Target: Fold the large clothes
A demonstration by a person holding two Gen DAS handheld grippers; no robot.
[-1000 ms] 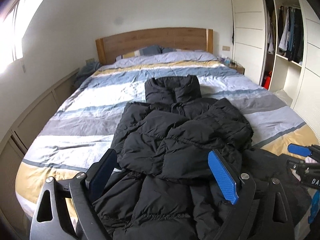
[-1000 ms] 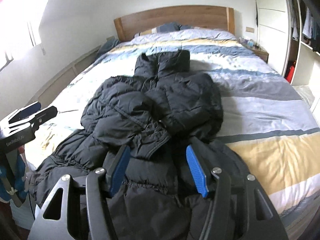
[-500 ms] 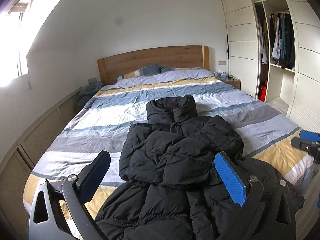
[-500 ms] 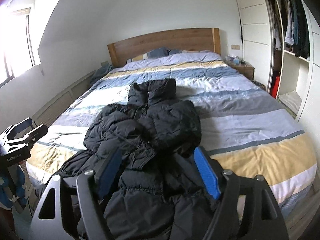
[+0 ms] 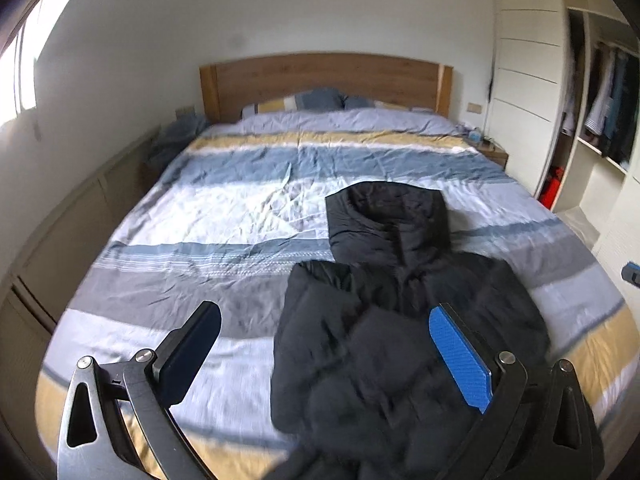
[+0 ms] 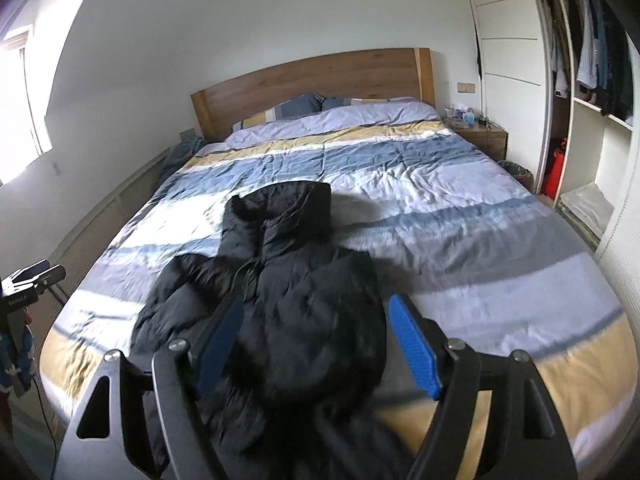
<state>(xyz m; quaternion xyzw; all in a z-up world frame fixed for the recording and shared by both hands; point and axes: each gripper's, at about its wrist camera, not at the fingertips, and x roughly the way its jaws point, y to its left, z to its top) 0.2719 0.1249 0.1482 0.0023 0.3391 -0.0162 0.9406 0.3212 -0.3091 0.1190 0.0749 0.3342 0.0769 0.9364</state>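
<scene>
Left tongs [image 5: 324,344] spread wide, released, nothing between pads, above near left part of bed [image 5: 224,216]. Black puffer jacket [image 5: 400,320] lies on striped duvet, near bed's foot, hood toward headboard [image 5: 320,80]. Right tongs [image 6: 316,344] parted, empty, above jacket [image 6: 288,296]. Wardrobe [image 6: 592,80] far right.

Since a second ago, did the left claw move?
Yes. The left claw backed away from the black jacket; the headboard now sits lower and more bedspread shows.
</scene>
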